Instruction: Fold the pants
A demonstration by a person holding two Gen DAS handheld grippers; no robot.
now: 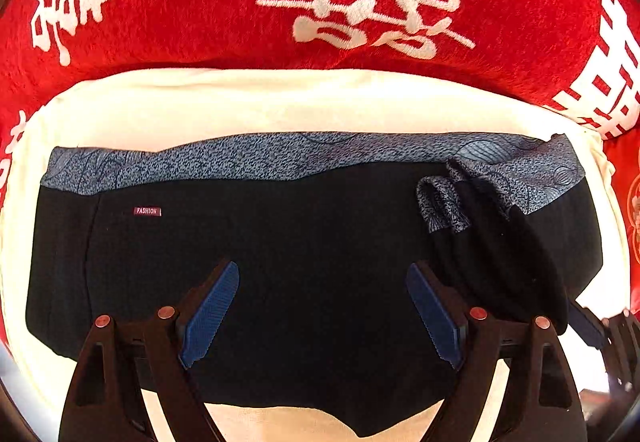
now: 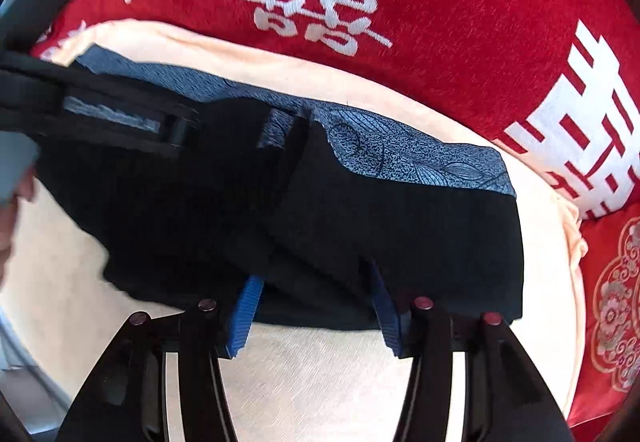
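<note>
Red cloth [image 1: 208, 2] with white characters, a cream cloth [image 1: 280, 98] over it, and the black pants [image 1: 320, 242] lying folded on the cream.

Your left hand-held gripper [image 1: 322, 310] hangs over the middle of the pants with its jaws spread wide and nothing between the blue pads [image 1: 210, 316]. Your right hand-held gripper [image 2: 316, 306] sits at the near edge of the pants [image 2: 400, 222], jaws partly apart with a black fold lying between them; you cannot tell whether the pads press on it. The grey patterned waistband [image 1: 280, 156] runs along the far edge, with a small "FASHION" label [image 1: 147, 211] below it.
</note>
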